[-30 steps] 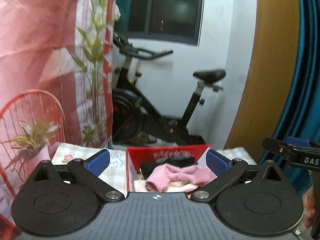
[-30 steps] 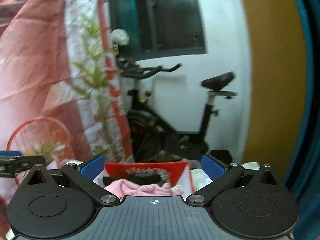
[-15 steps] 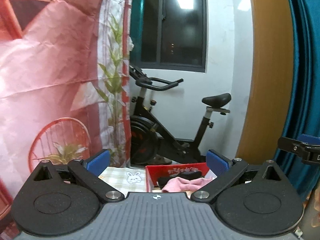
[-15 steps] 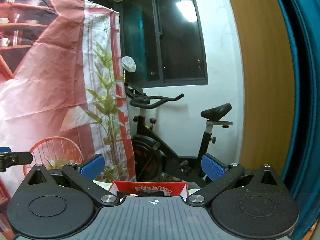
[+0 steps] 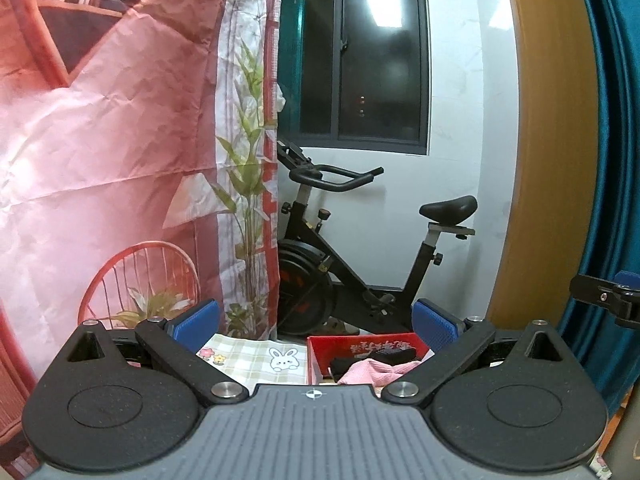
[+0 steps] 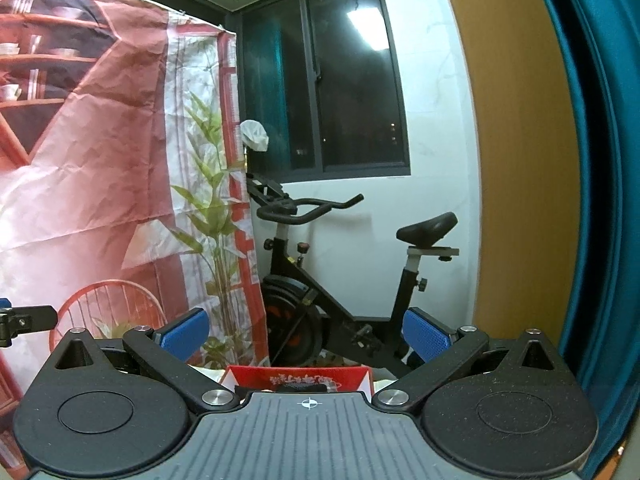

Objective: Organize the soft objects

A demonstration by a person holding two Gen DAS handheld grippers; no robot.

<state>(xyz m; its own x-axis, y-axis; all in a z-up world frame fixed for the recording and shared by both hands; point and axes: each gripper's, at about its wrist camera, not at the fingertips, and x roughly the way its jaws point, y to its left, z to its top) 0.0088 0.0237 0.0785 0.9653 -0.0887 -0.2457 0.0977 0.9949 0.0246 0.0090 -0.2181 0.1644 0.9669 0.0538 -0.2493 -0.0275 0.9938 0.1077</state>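
Left gripper (image 5: 316, 326): blue-padded fingers (image 5: 195, 320) spread wide, nothing between. Right gripper (image 6: 306, 332): fingers equally wide apart, empty.

Beyond left fingers: red open-topped cardboard box (image 5: 360, 346) at far right part of checked tablecloth with bunny print (image 5: 256, 356). In box: pink knitted soft item (image 5: 374, 372) lying over black soft item (image 5: 390, 356). Right view shows only box's far wall (image 6: 304, 376), contents mostly hidden.

Behind: black exercise bike (image 5: 360, 256); pink printed backdrop sheet (image 5: 108, 152) at left.
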